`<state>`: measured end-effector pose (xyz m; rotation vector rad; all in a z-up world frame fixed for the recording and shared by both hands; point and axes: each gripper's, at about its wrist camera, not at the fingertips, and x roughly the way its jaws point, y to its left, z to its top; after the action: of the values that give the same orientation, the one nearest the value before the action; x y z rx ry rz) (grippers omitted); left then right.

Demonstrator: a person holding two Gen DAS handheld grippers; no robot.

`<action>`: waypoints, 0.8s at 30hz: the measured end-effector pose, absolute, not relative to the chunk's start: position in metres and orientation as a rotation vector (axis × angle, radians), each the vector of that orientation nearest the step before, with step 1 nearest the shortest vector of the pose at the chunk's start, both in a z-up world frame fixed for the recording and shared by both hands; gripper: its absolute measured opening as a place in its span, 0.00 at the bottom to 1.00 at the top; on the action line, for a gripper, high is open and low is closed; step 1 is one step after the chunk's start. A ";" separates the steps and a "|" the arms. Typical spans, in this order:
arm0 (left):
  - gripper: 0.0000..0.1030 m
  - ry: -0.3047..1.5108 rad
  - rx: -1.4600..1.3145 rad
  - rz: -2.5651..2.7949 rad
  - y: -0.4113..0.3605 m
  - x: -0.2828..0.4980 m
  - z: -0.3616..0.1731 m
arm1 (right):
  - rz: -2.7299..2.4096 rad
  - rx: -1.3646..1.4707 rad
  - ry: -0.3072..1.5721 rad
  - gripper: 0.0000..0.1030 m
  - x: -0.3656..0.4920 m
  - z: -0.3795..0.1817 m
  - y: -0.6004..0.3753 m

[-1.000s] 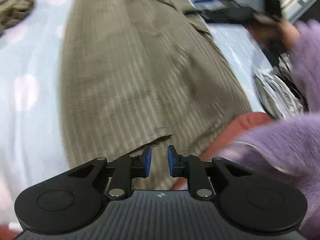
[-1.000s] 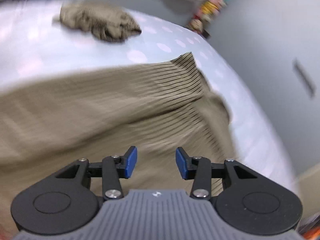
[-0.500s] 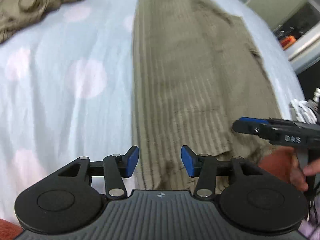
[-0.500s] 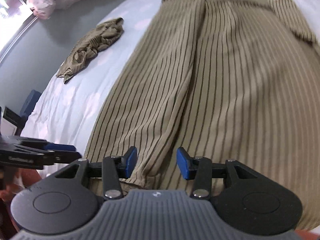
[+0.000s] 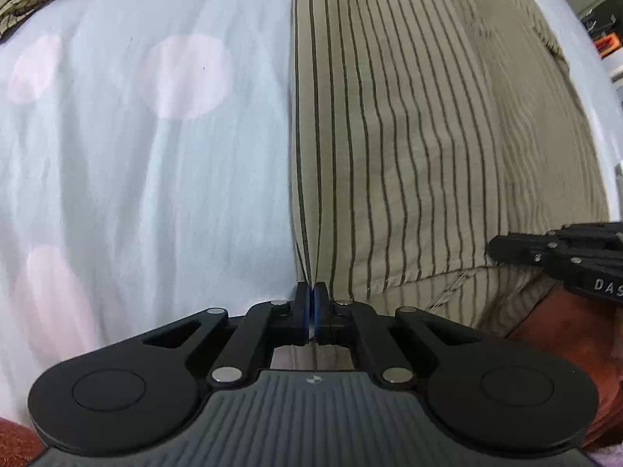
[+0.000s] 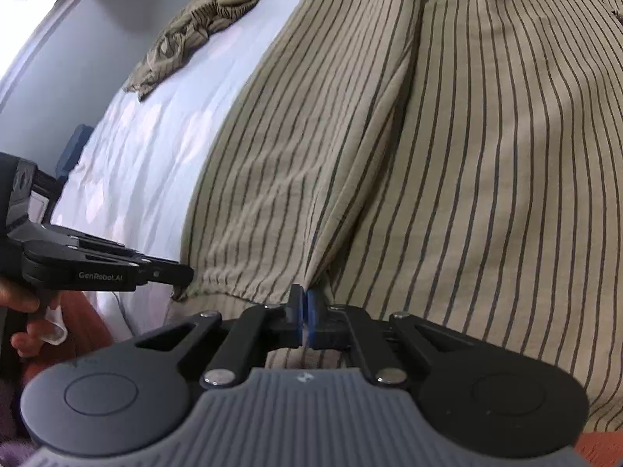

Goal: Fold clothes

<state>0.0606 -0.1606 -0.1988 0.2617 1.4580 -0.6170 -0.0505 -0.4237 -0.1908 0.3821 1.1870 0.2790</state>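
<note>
At the bed's (image 5: 148,179) near edge, both downward-tilted grippers, left gripper (image 5: 310,303) and right gripper (image 6: 303,307), clamp the striped garment's (image 6: 447,148) hem.

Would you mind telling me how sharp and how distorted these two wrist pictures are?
Left wrist view: sharp; the fisheye bows the striped garment and the dotted sheet outward, with dark corners. Right wrist view: slightly softer on the crumpled garment far off, the same bulge, bright glare at the top left.
</note>
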 end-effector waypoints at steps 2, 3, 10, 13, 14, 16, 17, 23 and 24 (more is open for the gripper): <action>0.00 1.449 0.286 -0.612 -0.162 0.057 -0.198 | 0.280 0.354 1.204 0.02 -0.050 -0.192 -0.420; 0.00 1.446 0.291 -0.608 -0.162 0.055 -0.197 | 0.282 0.340 1.207 0.02 -0.050 -0.192 -0.417; 0.02 1.351 0.252 -0.541 -0.151 0.045 -0.181 | 0.355 0.307 1.090 0.17 -0.066 -0.174 -0.413; 0.03 1.257 0.185 -0.543 -0.141 0.039 -0.166 | 0.341 0.303 1.016 0.33 -0.080 -0.162 -0.417; 0.06 1.235 0.165 -0.544 -0.138 0.038 -0.162 | 0.341 0.307 0.988 0.33 -0.084 -0.158 -0.419; 0.09 1.202 0.131 -0.542 -0.137 0.035 -0.158 | 0.334 0.320 0.934 0.34 -0.090 -0.149 -0.423; 0.10 1.201 0.123 -0.541 -0.137 0.034 -0.159 | 0.325 0.330 0.911 0.34 -0.093 -0.144 -0.426; 0.11 1.199 0.103 -0.542 -0.138 0.032 -0.162 | 0.186 0.261 0.765 0.41 -0.117 -0.100 -0.466; 0.11 1.195 0.104 -0.543 -0.137 0.029 -0.163 | 0.150 0.256 0.753 0.44 -0.123 -0.094 -0.479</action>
<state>0.0292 -0.1374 -0.1635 0.1041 1.1953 -0.5432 -0.1225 -0.4792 -0.0940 0.2559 0.7527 0.1497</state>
